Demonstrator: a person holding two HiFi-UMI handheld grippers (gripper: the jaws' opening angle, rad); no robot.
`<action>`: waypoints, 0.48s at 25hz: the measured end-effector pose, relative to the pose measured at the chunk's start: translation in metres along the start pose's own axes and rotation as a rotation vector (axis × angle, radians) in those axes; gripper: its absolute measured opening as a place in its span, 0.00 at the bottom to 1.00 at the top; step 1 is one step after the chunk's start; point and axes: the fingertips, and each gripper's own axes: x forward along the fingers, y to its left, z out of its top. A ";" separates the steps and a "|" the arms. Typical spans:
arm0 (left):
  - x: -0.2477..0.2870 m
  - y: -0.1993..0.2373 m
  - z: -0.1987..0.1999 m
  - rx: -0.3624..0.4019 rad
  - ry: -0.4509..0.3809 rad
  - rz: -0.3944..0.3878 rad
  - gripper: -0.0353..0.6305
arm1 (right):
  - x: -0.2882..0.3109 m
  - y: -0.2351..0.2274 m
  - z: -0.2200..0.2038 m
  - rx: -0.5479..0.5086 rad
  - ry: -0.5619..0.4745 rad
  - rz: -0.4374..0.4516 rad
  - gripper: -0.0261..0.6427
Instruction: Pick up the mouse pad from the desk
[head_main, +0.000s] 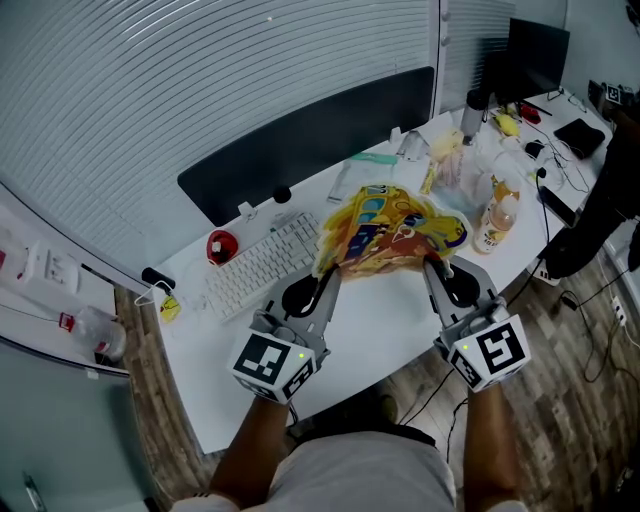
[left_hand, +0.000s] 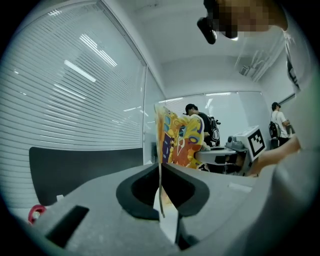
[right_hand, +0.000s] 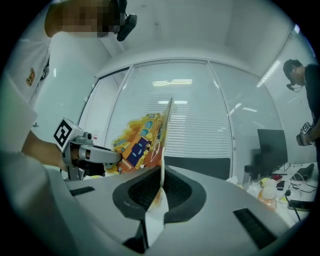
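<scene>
The mouse pad is a thin, floppy sheet printed in yellow, orange and blue, held up off the white desk in the head view. My left gripper is shut on its near left edge and my right gripper is shut on its near right edge. In the left gripper view the mouse pad rises edge-on from the closed jaws of that gripper. In the right gripper view the mouse pad stands the same way in the right gripper, with the left gripper gripping its far side.
A white keyboard and a red round object lie left of the pad. A dark panel runs along the desk's back. Bottles and clutter fill the right end near a monitor. Other people stand behind glass.
</scene>
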 end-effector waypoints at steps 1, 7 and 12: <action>0.000 0.000 0.001 0.000 -0.004 0.001 0.09 | 0.000 0.000 0.001 -0.005 -0.002 -0.004 0.07; -0.001 0.000 0.004 0.005 -0.021 0.003 0.09 | 0.001 -0.002 0.004 -0.029 -0.007 -0.025 0.07; -0.002 -0.001 0.004 0.007 -0.028 0.000 0.09 | 0.000 -0.001 0.004 -0.040 -0.007 -0.038 0.07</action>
